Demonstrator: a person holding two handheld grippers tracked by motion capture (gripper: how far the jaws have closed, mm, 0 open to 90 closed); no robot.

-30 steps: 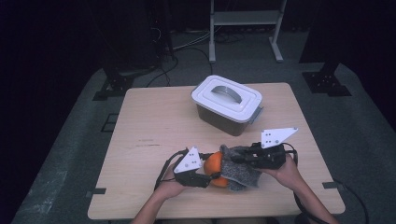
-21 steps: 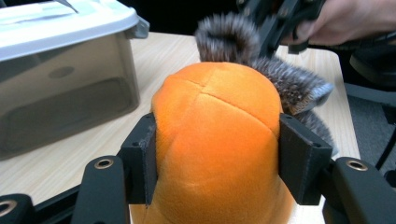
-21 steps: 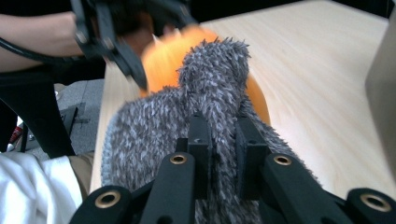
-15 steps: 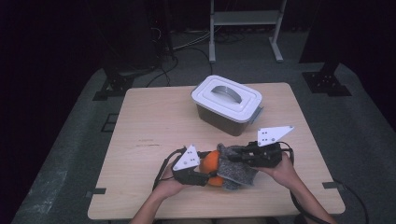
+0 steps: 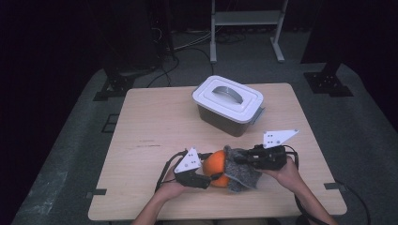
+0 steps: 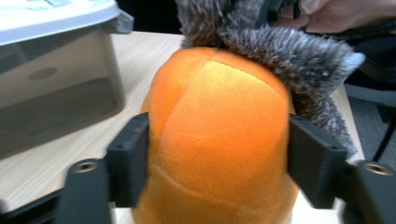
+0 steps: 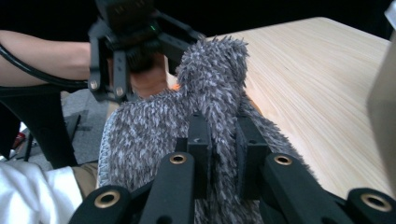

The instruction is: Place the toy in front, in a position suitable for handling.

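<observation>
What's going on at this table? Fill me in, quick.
A person works two hand-held grippers near the front edge of the wooden table. The left gripper has an orange plush ball between its jaws, which have just been opening; the pads are still against the ball's sides. The right gripper is shut on a fuzzy grey cloth draped against the ball. A lidded plastic box stands farther back, untouched.

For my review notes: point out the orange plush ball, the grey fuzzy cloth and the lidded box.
orange plush ball point(image 6: 219, 135): left gripper view, its front face.
grey fuzzy cloth point(image 7: 154, 130): right gripper view, its flat spread.
lidded box point(image 5: 228, 96): high view, its white lid.
</observation>
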